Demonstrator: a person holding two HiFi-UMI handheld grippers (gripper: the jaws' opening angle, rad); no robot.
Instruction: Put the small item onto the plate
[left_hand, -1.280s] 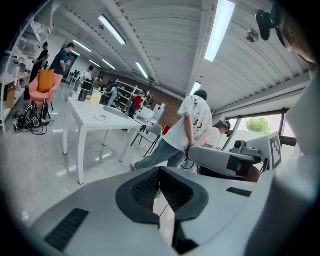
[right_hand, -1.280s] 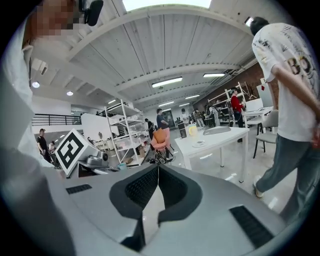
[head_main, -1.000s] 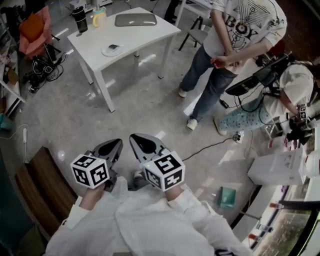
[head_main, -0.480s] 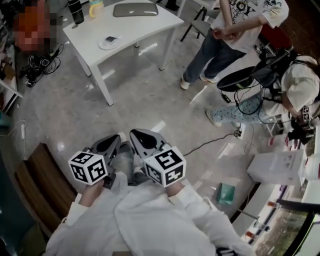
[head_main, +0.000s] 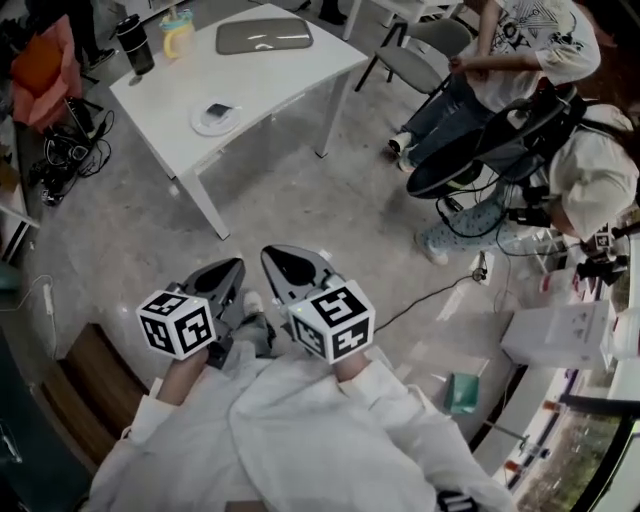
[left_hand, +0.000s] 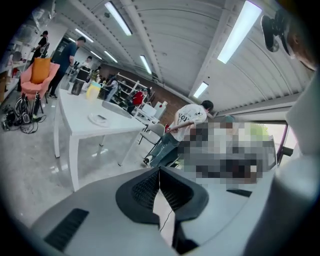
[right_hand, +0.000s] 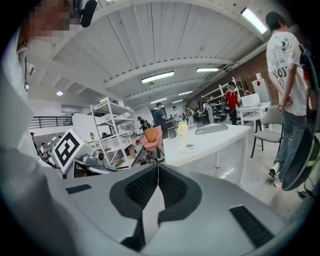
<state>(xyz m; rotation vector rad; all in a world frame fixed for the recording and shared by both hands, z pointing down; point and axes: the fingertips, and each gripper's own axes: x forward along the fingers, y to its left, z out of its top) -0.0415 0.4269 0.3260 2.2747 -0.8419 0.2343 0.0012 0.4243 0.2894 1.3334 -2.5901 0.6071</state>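
Both grippers were held close to the person's white-sleeved chest, well apart from the table (head_main: 290, 75). The left gripper (head_main: 234, 266) had its ribbed black pads pressed together with nothing between them, and the right gripper (head_main: 270, 253) was likewise closed and empty. Each carried a cube with square black-and-white markers.

Bare, glossy grey floor lay between the grippers and the white, thin-legged table. On the tabletop, near its front edge, sat a round white plate (head_main: 213, 120), and a small dark flat item (head_main: 219, 109) lay on it. Farther back stood a tall dark bottle (head_main: 131, 44), a yellow cup (head_main: 176, 38) just beside it, and a flat grey case (head_main: 264, 36) with rounded corners.

A grey chair (head_main: 420, 58) stood by the table's right end, with people close by. A black cable (head_main: 425, 296) snaked over the floor to the right of the grippers, near a small teal box (head_main: 461, 393). A brown wooden bench (head_main: 85, 385) lay to the left.
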